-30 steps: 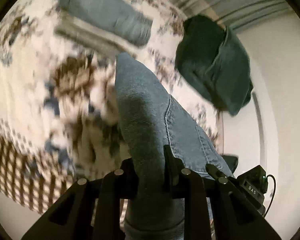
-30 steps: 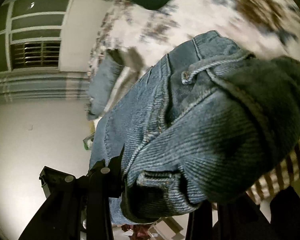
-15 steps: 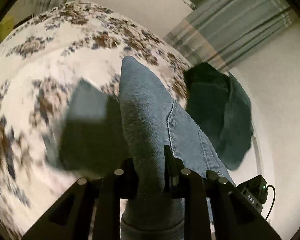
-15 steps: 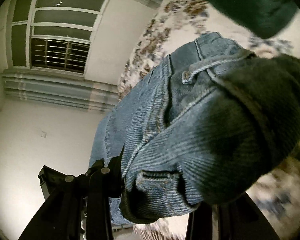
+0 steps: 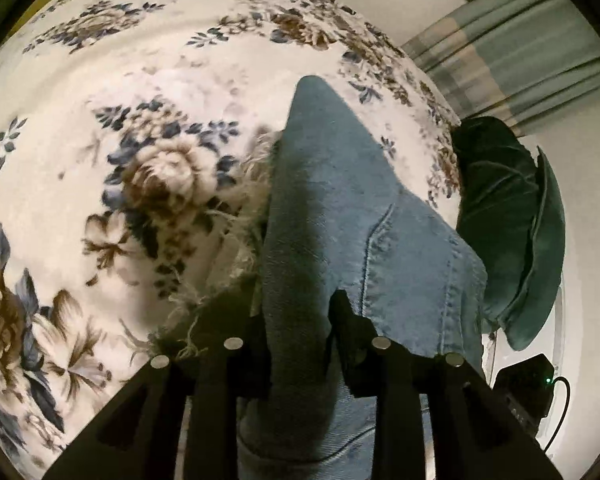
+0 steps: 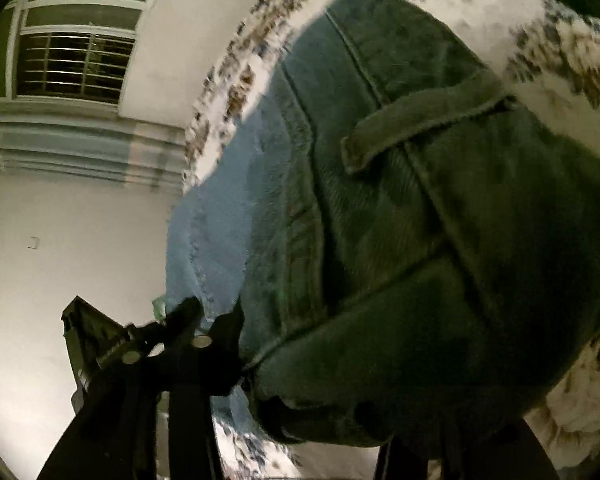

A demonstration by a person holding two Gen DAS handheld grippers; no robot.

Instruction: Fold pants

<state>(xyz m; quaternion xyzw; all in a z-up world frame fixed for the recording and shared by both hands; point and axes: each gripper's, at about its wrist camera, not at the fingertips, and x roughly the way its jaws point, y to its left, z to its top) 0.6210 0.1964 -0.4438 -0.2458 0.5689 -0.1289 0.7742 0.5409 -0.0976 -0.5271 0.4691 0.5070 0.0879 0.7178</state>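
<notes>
Blue denim pants point(image 5: 336, 208) hang bunched over the floral bedspread point(image 5: 132, 92). My left gripper point(image 5: 298, 320) is shut on a thick fold of the denim, which rises between its fingers; frayed pale threads hang at the left of the fold. In the right wrist view the pants point(image 6: 400, 220) fill most of the frame, waistband and a belt loop point(image 6: 420, 128) close to the lens. My right gripper point(image 6: 312, 360) is shut on the waistband; its left finger point(image 6: 216, 340) shows, the right finger is hidden behind the cloth.
A dark green garment point(image 5: 512, 232) lies at the bed's right edge by the white wall. Striped curtains point(image 5: 532, 40) hang at the back. A barred window point(image 6: 72, 64) shows in the right wrist view. A black device with a green light point(image 5: 528, 392) sits low right.
Both grippers have swung with the pants and dropped closer to the bedspread. The folded denim seen earlier on the bed has left the view. The waistband has turned, now showing its belt loop.
</notes>
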